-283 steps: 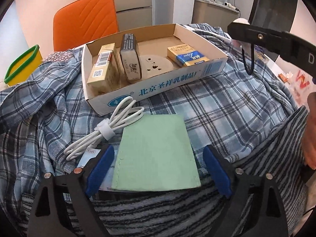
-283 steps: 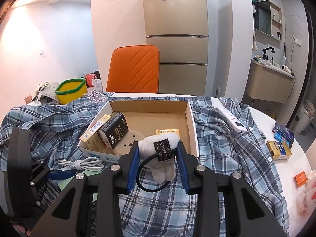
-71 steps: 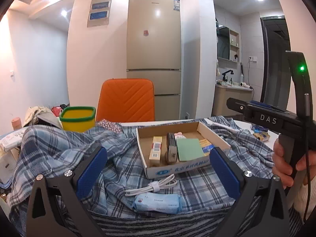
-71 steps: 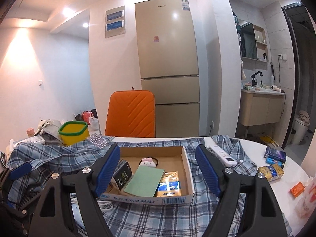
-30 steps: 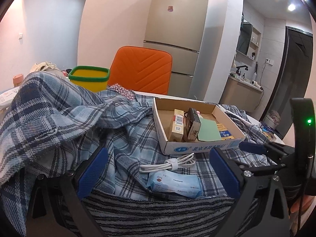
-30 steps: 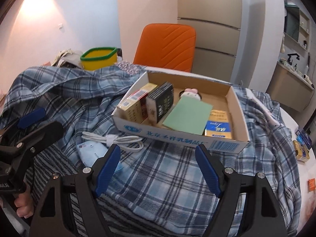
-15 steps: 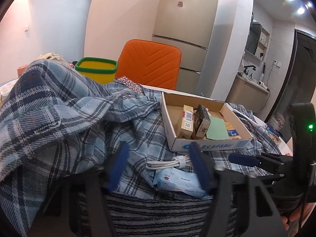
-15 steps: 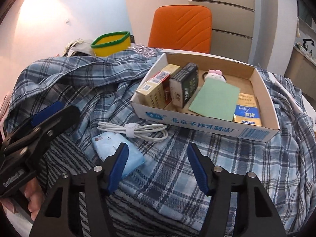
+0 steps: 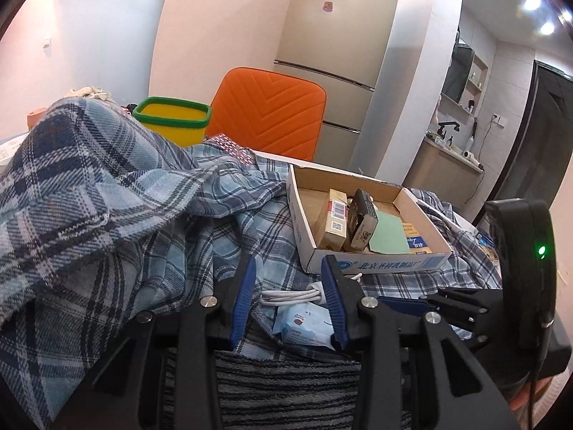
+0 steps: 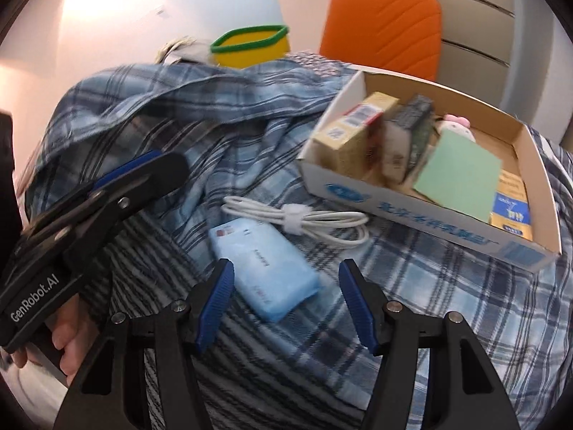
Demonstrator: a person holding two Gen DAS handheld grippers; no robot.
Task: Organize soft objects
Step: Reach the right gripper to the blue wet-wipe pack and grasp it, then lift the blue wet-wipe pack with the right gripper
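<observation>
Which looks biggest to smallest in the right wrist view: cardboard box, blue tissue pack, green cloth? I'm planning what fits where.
1. cardboard box, clearly largest.
2. and 3. blue tissue pack and green cloth look alike; the pack lies nearer the camera, so I won't rank them.

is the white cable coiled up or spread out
Coiled: the cable lies in a bundle of loops cinched by a white strap, on the plaid cloth beside the box.
</observation>
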